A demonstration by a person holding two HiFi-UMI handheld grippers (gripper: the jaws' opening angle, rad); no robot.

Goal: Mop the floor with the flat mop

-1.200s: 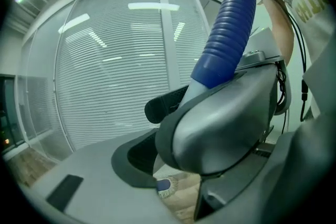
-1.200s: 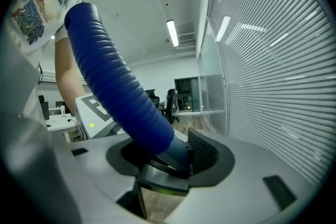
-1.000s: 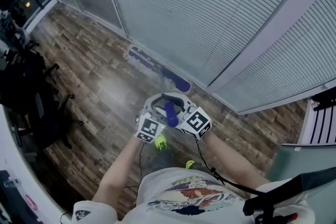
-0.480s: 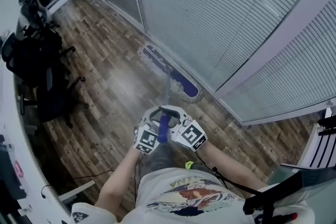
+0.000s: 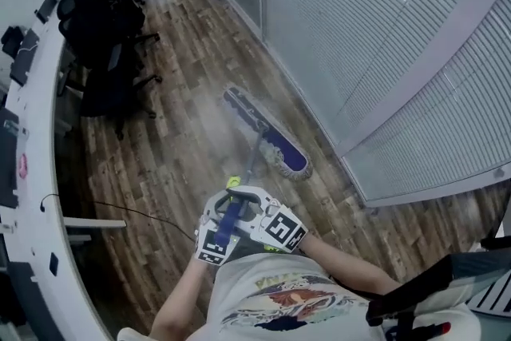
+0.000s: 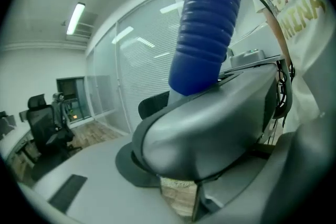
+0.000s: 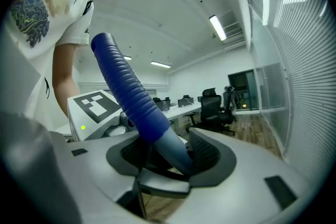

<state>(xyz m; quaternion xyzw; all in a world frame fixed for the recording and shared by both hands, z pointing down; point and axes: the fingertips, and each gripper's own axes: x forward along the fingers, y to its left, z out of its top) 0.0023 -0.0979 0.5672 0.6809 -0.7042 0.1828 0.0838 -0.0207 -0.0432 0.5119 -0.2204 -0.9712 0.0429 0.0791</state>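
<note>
The right gripper (image 7: 168, 168) clamps the blue handle (image 7: 131, 97) of the flat mop, and the jaws of the left gripper (image 6: 181, 202) have just been closing with this handle between them; whether its pads press it I cannot tell. Farther, the mop head (image 5: 267, 136) lies on the wooden floor (image 5: 176, 116) just beside the glass wall (image 5: 359, 36).

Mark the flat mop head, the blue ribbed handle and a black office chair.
Blue flat mop head (image 5: 287, 157): head view, blue pad.
Blue ribbed mop handle (image 7: 131, 94): right gripper view, mid-sleeve.
Black office chair (image 5: 100, 21): head view, backrest.
</note>
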